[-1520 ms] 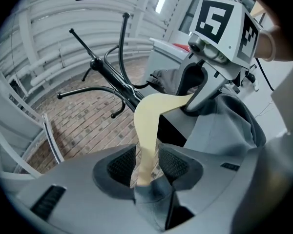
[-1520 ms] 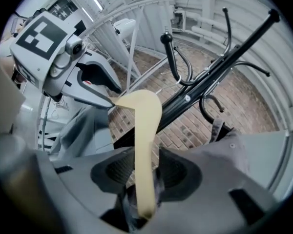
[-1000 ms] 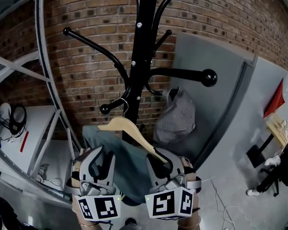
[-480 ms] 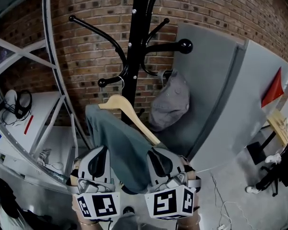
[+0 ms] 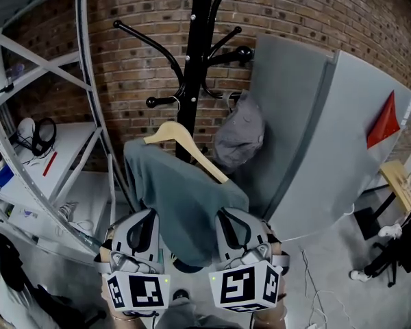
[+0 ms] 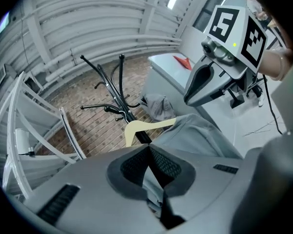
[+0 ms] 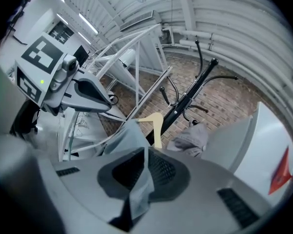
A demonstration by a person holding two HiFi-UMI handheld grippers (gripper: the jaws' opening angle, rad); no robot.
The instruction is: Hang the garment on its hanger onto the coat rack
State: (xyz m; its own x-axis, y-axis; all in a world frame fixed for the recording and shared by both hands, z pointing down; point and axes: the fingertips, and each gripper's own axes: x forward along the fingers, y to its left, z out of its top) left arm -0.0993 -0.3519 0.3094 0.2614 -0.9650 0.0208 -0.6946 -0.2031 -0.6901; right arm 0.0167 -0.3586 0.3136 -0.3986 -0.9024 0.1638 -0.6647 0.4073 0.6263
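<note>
The garment [image 5: 181, 204], a grey-green top, is draped over a pale wooden hanger [image 5: 185, 146] directly in front of the black coat rack [image 5: 195, 60]. It hangs forward and above both grippers, with its lower edge reaching down to them.

The left gripper [image 5: 142, 218] has its fingers fully together on a fold of the hem. In the left gripper view the cloth is pinched between the 2 dark pads [image 6: 171, 167]. The right gripper [image 5: 234, 219] is closing its fingers. A strip of the same fabric runs between its pads [image 7: 161, 169], which appear to press on it already.

The hanger's long axis runs on a slant, its near end low on the right just above the right gripper and its far end high on the left. Its metal hook [image 5: 175, 103] sits right at a short peg [image 5: 161, 102] of the rack. I cannot tell whether it rests on the peg or is only beside it.

The hook is well apart from both grippers, up and slightly left, so the left gripper looks a little nearer its line. Any lift would have to carry through loose cloth, which may slide on the smooth wood. A grey cap [image 5: 240, 132] hangs just right of the pole.
</note>
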